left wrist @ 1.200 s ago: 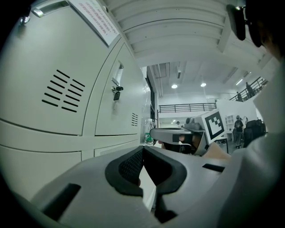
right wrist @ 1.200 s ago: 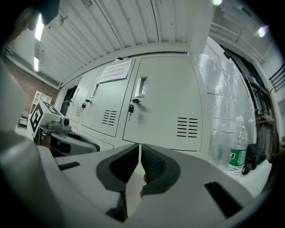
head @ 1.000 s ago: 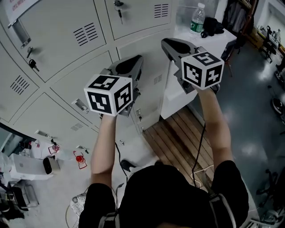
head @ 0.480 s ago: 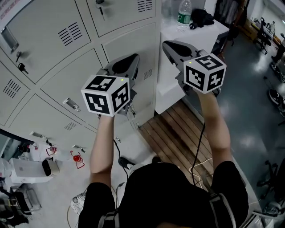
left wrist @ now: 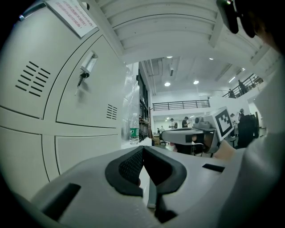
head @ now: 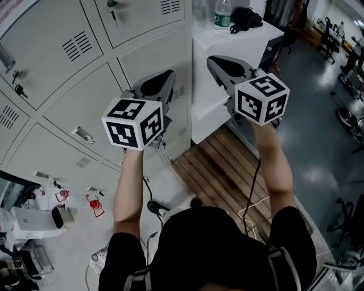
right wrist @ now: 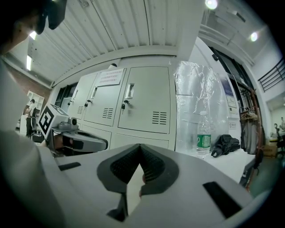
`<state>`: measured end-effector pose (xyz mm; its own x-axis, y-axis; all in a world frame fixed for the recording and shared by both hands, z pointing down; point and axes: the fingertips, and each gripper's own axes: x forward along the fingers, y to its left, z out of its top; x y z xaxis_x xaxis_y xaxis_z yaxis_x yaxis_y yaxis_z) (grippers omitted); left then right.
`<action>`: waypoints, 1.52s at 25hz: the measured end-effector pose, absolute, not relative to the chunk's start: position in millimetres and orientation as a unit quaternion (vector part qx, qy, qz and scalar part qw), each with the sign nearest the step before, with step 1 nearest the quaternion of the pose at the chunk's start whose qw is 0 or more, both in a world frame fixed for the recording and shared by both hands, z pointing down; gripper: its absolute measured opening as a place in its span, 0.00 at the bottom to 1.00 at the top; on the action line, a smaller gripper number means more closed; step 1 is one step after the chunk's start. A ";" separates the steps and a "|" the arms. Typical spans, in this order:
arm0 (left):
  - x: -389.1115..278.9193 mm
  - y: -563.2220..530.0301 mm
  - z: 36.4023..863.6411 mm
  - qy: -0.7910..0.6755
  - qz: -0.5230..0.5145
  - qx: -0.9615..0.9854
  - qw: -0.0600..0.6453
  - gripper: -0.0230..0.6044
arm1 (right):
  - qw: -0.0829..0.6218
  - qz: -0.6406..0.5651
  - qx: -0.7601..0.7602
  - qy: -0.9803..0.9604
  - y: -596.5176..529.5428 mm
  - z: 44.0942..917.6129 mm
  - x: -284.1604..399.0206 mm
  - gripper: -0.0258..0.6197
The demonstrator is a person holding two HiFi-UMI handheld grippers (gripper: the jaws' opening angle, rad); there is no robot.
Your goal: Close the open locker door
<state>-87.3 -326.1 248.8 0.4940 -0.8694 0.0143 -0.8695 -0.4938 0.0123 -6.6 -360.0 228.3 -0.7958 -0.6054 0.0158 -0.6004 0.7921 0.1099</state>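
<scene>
I hold my left gripper (head: 162, 82) and right gripper (head: 219, 63) raised, jaws pressed together on nothing since pushing needs no grip, facing the lockers (head: 74, 74) at ten o'clock, where every door I can see looks flush.

grippers (head: 164, 78) (head: 214, 60): 2 | marker cubes (head: 132, 124) (head: 261, 98): 2 | water bottle (head: 222, 16): 1 | black bag (head: 243, 17): 1

locker doors (head: 96, 105) — pale grey, vented — those in view shut flush
</scene>
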 end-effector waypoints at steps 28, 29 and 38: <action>-75.9 -299.9 313.9 -0.496 -0.018 0.868 -0.009 0.06 | 0.003 0.006 0.284 -0.959 -330.5 326.3 -14.1 0.05; -76.3 -298.3 317.7 -0.496 -0.019 0.868 -0.009 0.06 | 0.000 0.009 0.282 -0.959 -328.9 331.5 -14.6 0.05; -77.0 -283.3 357.6 -0.497 -0.021 0.868 0.003 0.06 | 0.007 -0.010 0.266 -0.964 -308.5 376.0 -23.6 0.05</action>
<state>-77.0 -283.3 357.6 0.5056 -0.8621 -0.0339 -0.8618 -0.5065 0.0273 -23.6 -308.5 376.0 -0.8583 -0.5131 0.0077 -0.5128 0.8582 0.0232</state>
